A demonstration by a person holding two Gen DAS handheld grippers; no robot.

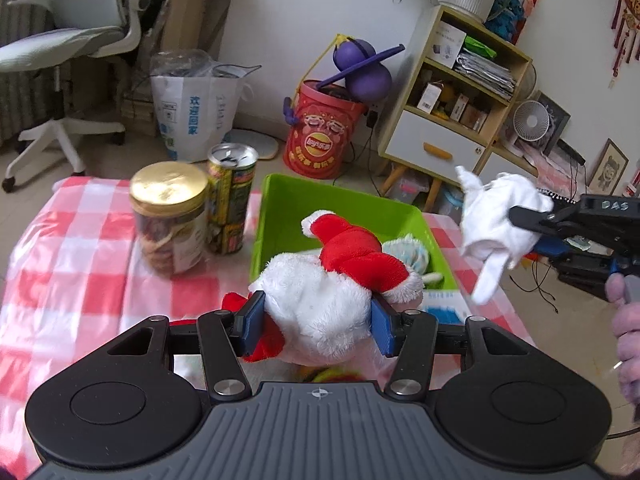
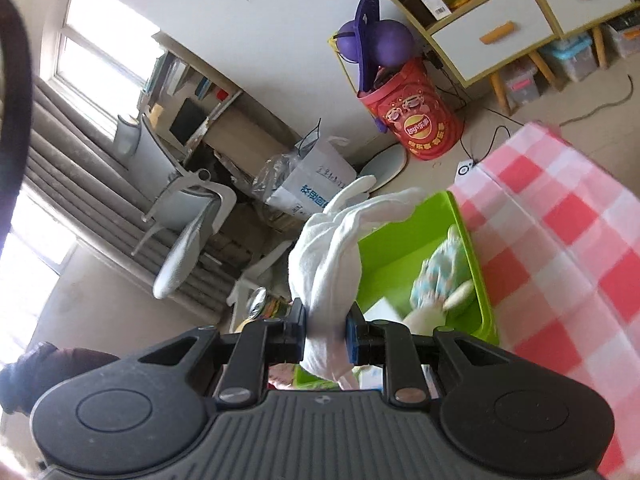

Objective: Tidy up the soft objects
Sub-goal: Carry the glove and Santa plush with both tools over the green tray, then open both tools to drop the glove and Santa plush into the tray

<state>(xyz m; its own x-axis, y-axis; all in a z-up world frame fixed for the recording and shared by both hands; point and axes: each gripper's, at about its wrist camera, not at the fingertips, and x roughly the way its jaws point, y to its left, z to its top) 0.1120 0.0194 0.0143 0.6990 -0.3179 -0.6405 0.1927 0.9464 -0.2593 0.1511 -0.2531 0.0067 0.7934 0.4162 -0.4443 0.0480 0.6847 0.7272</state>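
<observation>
My left gripper [image 1: 318, 322] is shut on a red and white Santa plush [image 1: 320, 300] and holds it at the near edge of the green bin [image 1: 280, 200]. The plush's red arm [image 1: 352, 252] reaches over the bin. A light blue patterned soft toy [image 1: 410, 254] lies inside the bin, and shows blurred in the right wrist view [image 2: 440, 276]. My right gripper [image 2: 326, 334] is shut on a white cloth glove [image 2: 332, 256] and holds it in the air over the bin [image 2: 484, 280]. In the left wrist view the glove [image 1: 496, 224] hangs to the right of the bin.
A cookie jar with a gold lid [image 1: 170, 216] and an opened can [image 1: 231, 200] stand left of the bin on the red and white checked tablecloth [image 1: 80, 280]. On the floor behind are a red Lay's bucket [image 1: 320, 136], a white bag [image 1: 196, 116], an office chair [image 1: 72, 40] and a shelf cabinet [image 1: 452, 92].
</observation>
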